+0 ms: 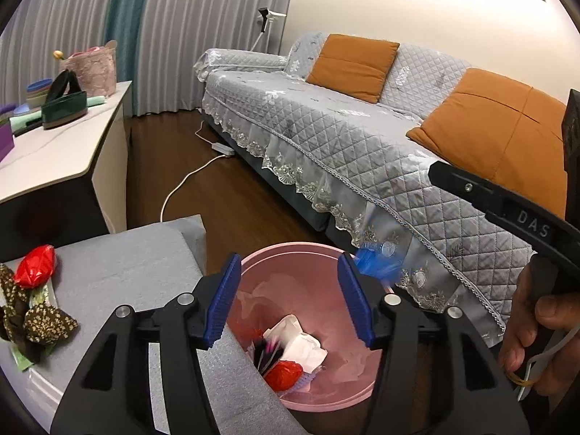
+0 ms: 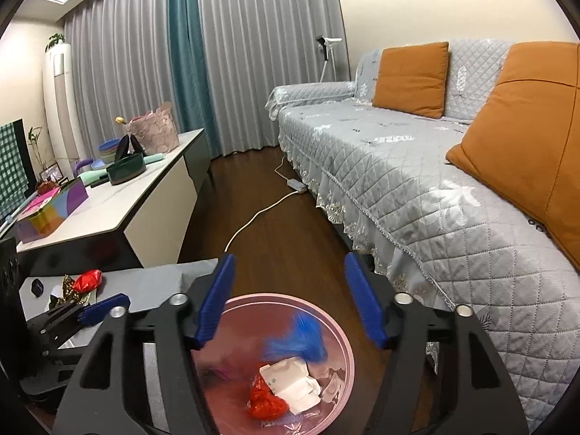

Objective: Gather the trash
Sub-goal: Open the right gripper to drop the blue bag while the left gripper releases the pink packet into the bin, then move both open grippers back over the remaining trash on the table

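Observation:
A pink trash bin [image 1: 326, 253] stands on the floor beside the low grey table [image 1: 127, 264]; it holds white paper [image 1: 301, 344] and a red wrapper [image 1: 284, 373]. My left gripper [image 1: 290, 301] is open and empty above the bin. My right gripper [image 2: 290, 304] is open above the same bin [image 2: 340, 330]. A blurred blue wrapper [image 2: 297, 340] is in the air just below it, over the bin; it also shows in the left wrist view [image 1: 377, 264]. A red wrapper [image 1: 36, 266] and brown patterned wrappers [image 1: 40, 322] lie on the grey table.
A grey quilted sofa [image 1: 362, 137] with orange cushions [image 1: 351, 65] runs along the right. A white side table [image 1: 54, 152] at the left carries a green dish [image 1: 65, 108] and a pink basket [image 1: 94, 69]. A white cable and power strip [image 1: 223, 148] lie on the wooden floor.

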A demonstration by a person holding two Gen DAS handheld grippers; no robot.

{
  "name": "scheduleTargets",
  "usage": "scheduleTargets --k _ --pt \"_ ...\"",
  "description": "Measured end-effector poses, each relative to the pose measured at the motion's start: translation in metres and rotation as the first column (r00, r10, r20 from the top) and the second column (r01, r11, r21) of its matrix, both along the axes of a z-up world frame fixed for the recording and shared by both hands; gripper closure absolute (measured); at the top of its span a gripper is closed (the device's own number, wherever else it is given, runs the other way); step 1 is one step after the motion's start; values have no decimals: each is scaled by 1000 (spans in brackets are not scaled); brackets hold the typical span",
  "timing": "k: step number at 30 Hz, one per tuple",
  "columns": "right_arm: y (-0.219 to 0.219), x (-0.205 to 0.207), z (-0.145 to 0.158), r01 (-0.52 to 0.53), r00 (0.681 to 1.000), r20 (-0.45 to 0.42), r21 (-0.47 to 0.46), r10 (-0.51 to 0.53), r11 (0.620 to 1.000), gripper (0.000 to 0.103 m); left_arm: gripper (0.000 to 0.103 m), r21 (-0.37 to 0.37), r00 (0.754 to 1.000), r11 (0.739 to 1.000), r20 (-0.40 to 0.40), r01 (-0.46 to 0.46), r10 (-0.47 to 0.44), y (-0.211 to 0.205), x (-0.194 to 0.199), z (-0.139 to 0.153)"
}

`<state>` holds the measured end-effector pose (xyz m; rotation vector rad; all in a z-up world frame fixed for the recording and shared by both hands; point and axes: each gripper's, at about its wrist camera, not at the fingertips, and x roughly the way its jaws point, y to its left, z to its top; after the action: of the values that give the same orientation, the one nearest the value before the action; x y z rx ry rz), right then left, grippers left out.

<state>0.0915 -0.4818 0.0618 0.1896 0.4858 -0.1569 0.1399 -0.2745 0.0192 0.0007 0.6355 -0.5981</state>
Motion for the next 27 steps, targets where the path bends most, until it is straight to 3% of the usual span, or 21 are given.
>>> scheduleTargets --k 1,4,10,18,27 --pt "1 0 1 4 1000 3 -3 -4 1000 18 42 1 1000 1000 -2 -5 5 1 0 0" --pt "3 0 2 13 1000 7 -5 -13 1000 6 31 6 999 999 4 -33 33 9 -4 5" --pt "22 5 2 -9 1000 -26 -19 9 1000 5 20 15 994 994 15 -108 108 44 -14 15" --pt "76 14 4 -119 992 -45 7 119 993 5 19 38 970 970 47 -239 237 120 -32 32" --pt "170 20 4 -314 949 -20 -6 314 950 5 19 47 911 911 71 -409 405 225 -49 37"
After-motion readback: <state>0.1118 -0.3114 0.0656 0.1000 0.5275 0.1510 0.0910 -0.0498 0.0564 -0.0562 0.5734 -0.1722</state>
